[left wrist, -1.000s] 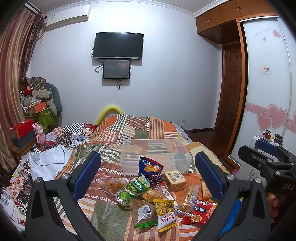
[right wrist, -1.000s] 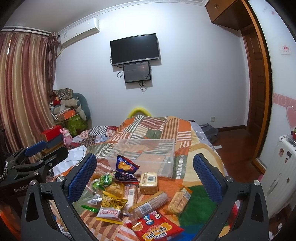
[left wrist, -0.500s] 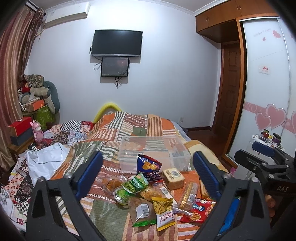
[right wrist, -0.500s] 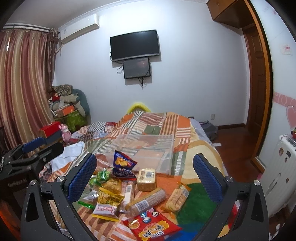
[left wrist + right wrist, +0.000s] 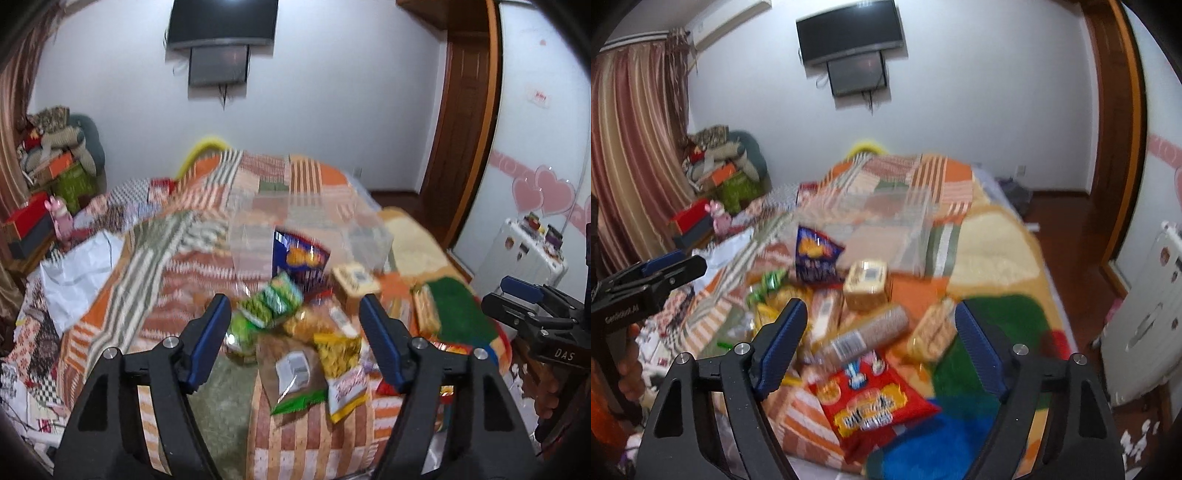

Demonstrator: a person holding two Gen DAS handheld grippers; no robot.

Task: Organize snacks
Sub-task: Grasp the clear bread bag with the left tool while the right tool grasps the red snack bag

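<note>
Changed since earlier: both views have tipped down toward the snack pile, so the packets sit larger and higher in view; both pairs of tongs have just been closing from their widest, with nothing between the pads.
Left tongs: part-way open, empty, hanging above the near packets.
Right tongs: part-way open, empty, above the round roll.
Snacks: a loose heap on the bed, toward its near edge, in front of the clear bin.
Handling, bags: the blue chip bag, red bag and yellow packet look light, crinkly and slippery; contents probably brittle, so pinch a sealed edge, not the belly.
Handling, firmer items: the beige box and cracker roll look stiffer; take them across the short width.
Bin: clear, stiff plastic, empty as far as the blur allows, beyond the pile toward the middle of the bed.
Count: one bin; one blue bag, one red bag, one beige box, one roll; about a dozen packets in all, the blur forbids an exact tally.
Outward: white cloth at the bed's left edge.
</note>
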